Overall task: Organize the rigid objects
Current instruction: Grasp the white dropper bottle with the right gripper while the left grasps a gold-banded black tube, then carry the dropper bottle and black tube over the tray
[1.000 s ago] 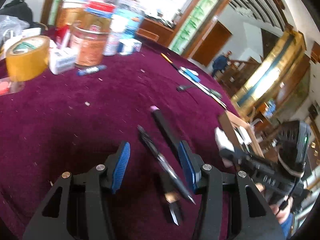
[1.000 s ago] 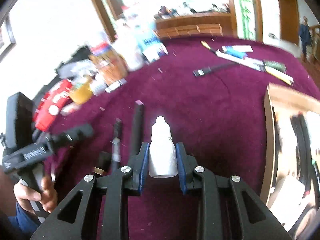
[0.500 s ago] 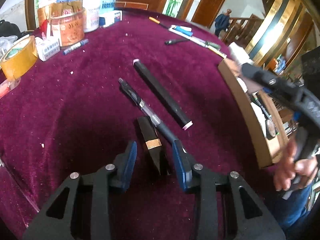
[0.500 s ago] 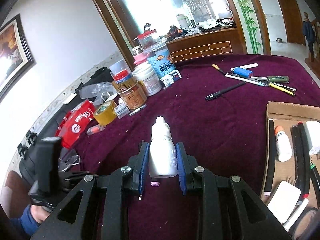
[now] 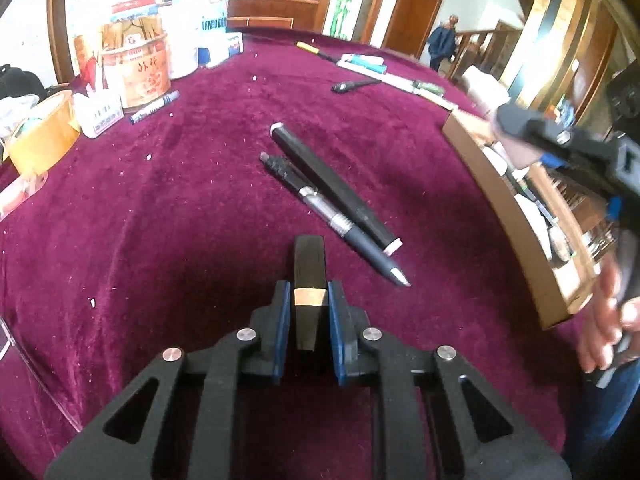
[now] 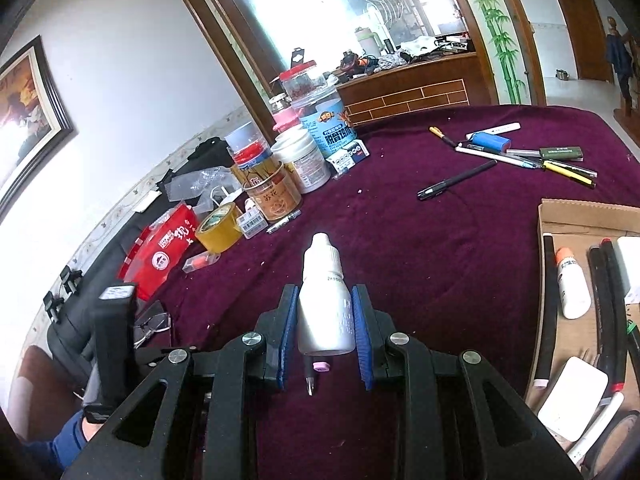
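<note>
Left claw [image 5: 308,300]: jaws just closed in, blue pads now pressing both sides of a short black piece w/ a gold band [image 5: 309,276]; piece points fwd, its far end over the maroon desk [image 5: 160,208]. Just beyond, to the right: a pen w/ silver mid-section [image 5: 332,216] and a long black stick w/ pale end caps [image 5: 332,188] lie side by side, touching or nearly so, both flat on the cloth.

Right claw [image 6: 325,320]: narrowly set, pads clamped on a white dropper bottle [image 6: 325,300], nozzle pointing away, held above the desk. Under it, a pen tip and a pink-capped end show between the fingers.

Farther out, right-wrist view: cardboard tray [image 6: 580,212] at desk's right edge, holding another white bottle [image 6: 572,284], black sticks and white flat items. Loose pens and markers [image 6: 520,156] lie farther back. Back left: jars and tins [image 6: 296,160], yellow tape roll [image 6: 220,228], red packet [image 6: 164,248].

A person's hand [image 5: 608,320] grips the right claw's handle in left-wrist view.
</note>
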